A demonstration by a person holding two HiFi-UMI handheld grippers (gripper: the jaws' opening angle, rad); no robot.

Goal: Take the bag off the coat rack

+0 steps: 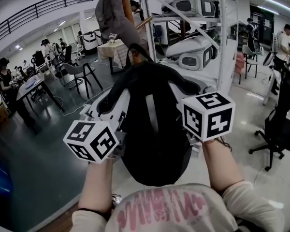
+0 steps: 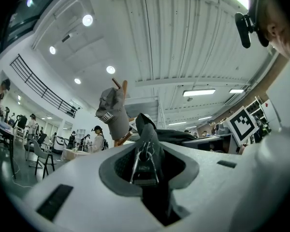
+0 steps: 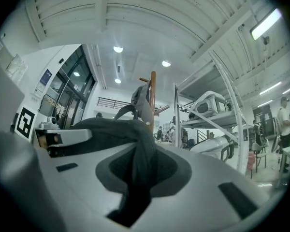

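- Black fabric bag (image 1: 154,129) hangs near the middle of the head view, between the two tools and close to the person's chest, well above the floor (image 1: 43,173).
- Left tool (image 2: 145,164): the jaws are nearly together, pinching a fold of the bag with a metal ring and pull tab caught in it.
- Right tool (image 3: 137,175): the jaws are pressed onto a thick gather of the bag's black cloth, which drapes out to the left.
- Wooden coat rack (image 1: 127,6) stands on the far side, beyond the bag. A grey garment (image 1: 111,13) hangs from its top.
- The bag's top loop (image 1: 138,51) rises in front of the rack's pole. No peg can be seen passing through it, though the overlap in the head view leaves a little doubt.
- Progress, as judged: both grasps are made and the bag appears lifted clear of the rack, so the main step looks done.
- What is left, as judged: drawing the bag fully to the near side, away from the rack.
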